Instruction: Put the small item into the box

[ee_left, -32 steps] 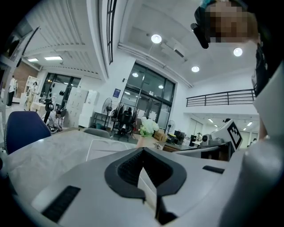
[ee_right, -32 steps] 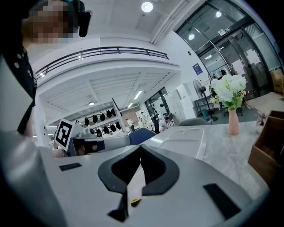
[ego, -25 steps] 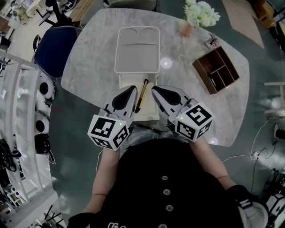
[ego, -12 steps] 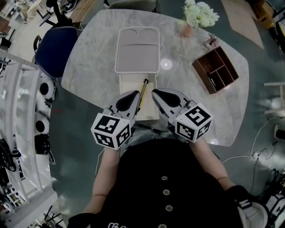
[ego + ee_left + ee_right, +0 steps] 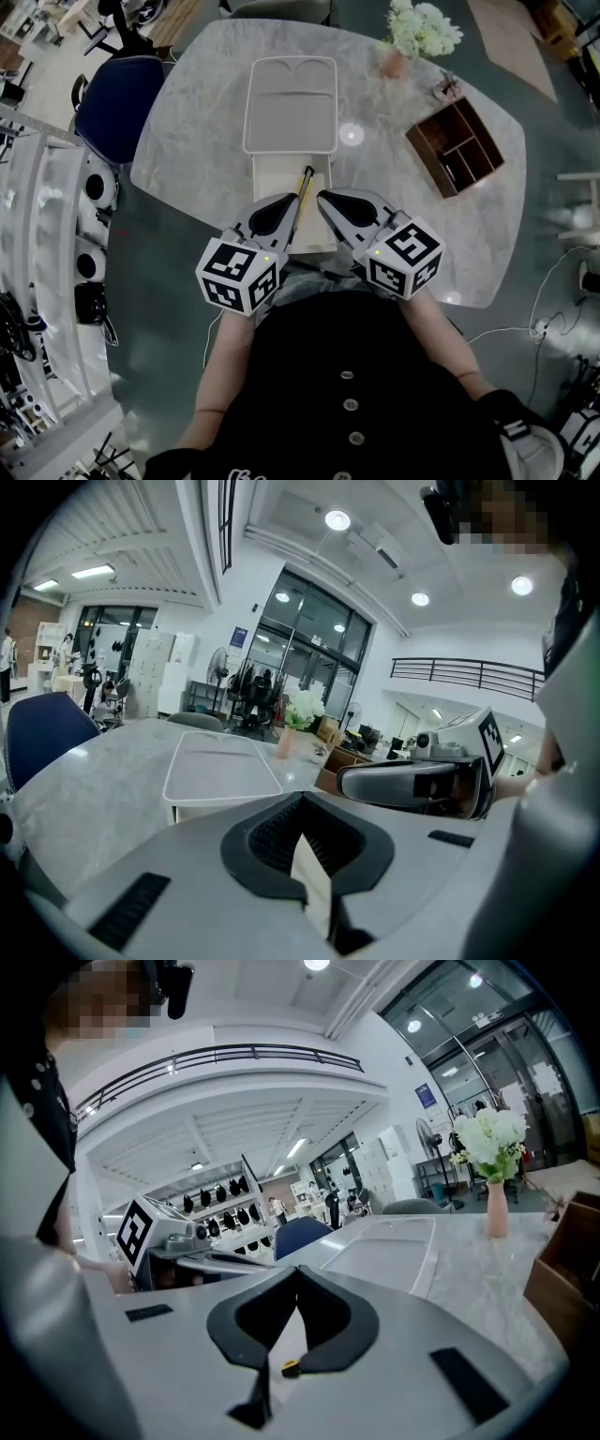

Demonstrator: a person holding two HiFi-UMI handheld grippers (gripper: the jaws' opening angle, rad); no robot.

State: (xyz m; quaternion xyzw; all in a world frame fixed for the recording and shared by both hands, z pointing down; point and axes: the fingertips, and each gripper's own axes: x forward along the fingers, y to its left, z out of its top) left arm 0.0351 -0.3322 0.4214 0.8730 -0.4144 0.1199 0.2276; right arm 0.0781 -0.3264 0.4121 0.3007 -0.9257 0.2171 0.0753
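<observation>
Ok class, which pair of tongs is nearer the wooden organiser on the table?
Right. The right tongs lie below-left of the wooden organiser in the head view; the left tongs sit farther left again, on the right tongs' far side.

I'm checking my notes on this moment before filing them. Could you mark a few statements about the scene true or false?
1. The box's lid is swung open. True.
2. The wooden organizer sits on the person's left. False: it is on the right.
3. A yellow and black pen lies in the box. True.
4. The left gripper has its jaws wide apart. False: they are shut, with nothing held.
</observation>
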